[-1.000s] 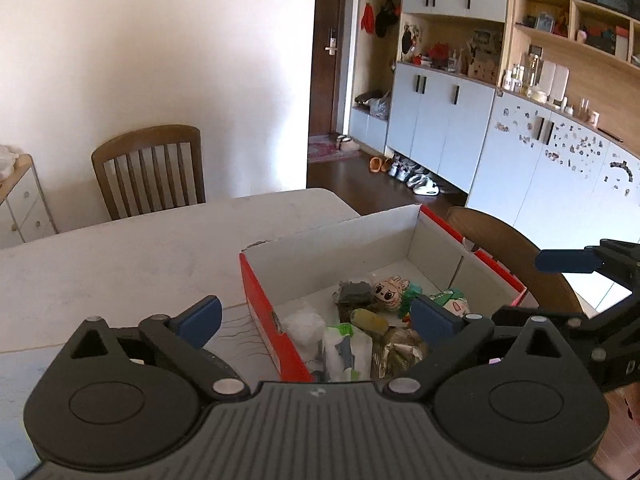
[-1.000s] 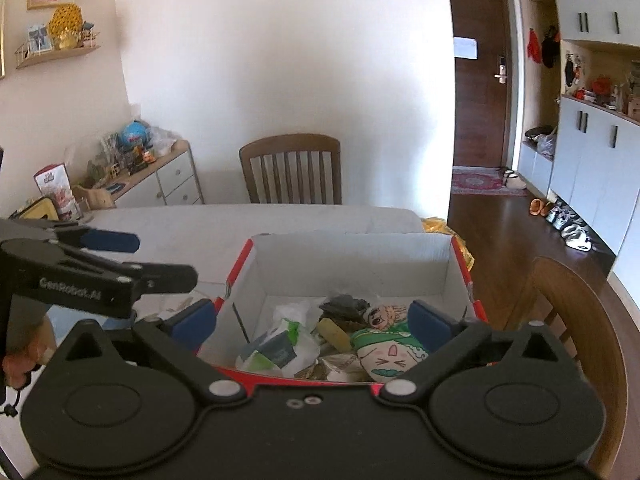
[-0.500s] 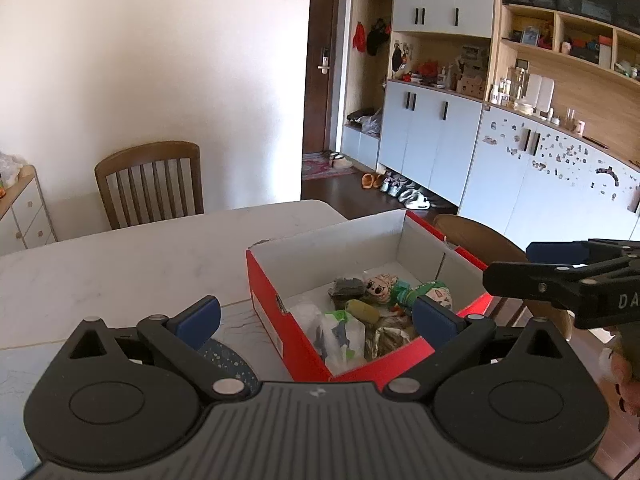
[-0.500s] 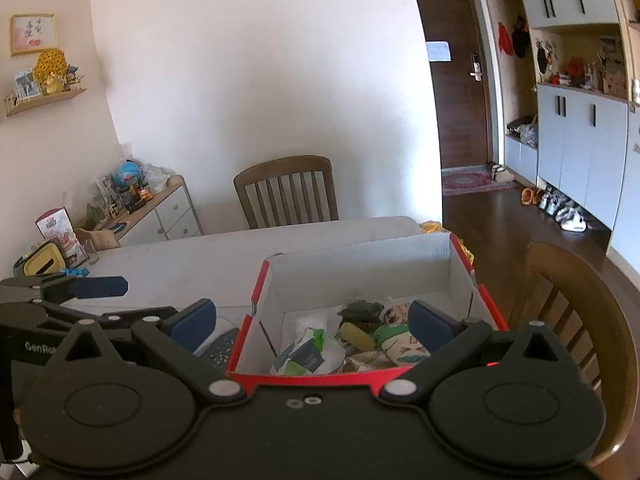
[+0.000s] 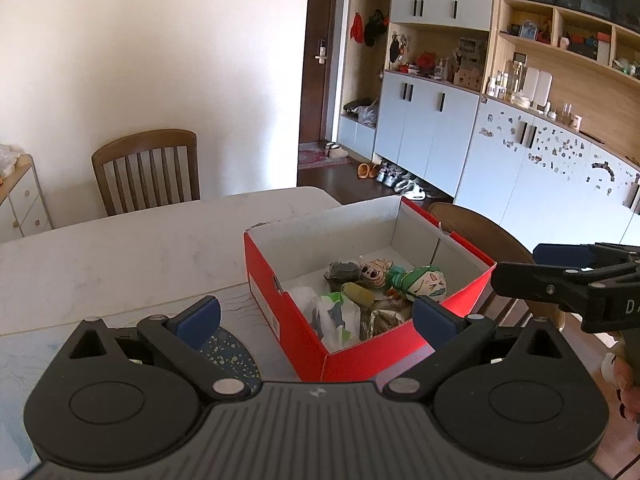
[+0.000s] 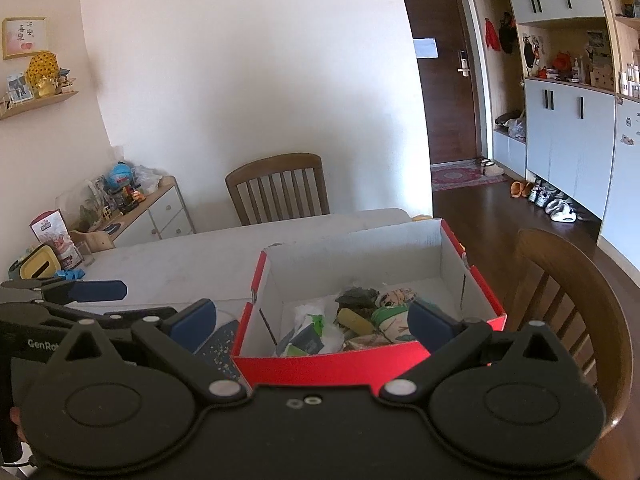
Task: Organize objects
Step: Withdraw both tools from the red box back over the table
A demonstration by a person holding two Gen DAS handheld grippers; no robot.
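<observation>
A red shoe box [image 5: 304, 344] with a white inside stands on the pale table [image 5: 132, 252]; it also shows in the right wrist view [image 6: 320, 368]. It holds several small things: a green cartoon plush [image 5: 424, 282], a tan doll face [image 5: 374, 272], a yellow tube [image 5: 358, 292], white and green packets [image 5: 332, 316]. My left gripper [image 5: 316, 318] is open and empty, above and short of the box's near corner. My right gripper [image 6: 312, 320] is open and empty, above the box's near wall.
A dark speckled mat [image 5: 228, 352] lies on the table left of the box. Wooden chairs stand at the far side [image 5: 148, 168] and to the right [image 6: 568, 304]. A low cabinet with toys [image 6: 132, 204] stands at the left. A yellow holder [image 6: 38, 264] sits on the table's left end.
Both grippers have pulled back and risen from the box, which now looks smaller and farther. Both stay open and empty. The box's contents have not moved.
</observation>
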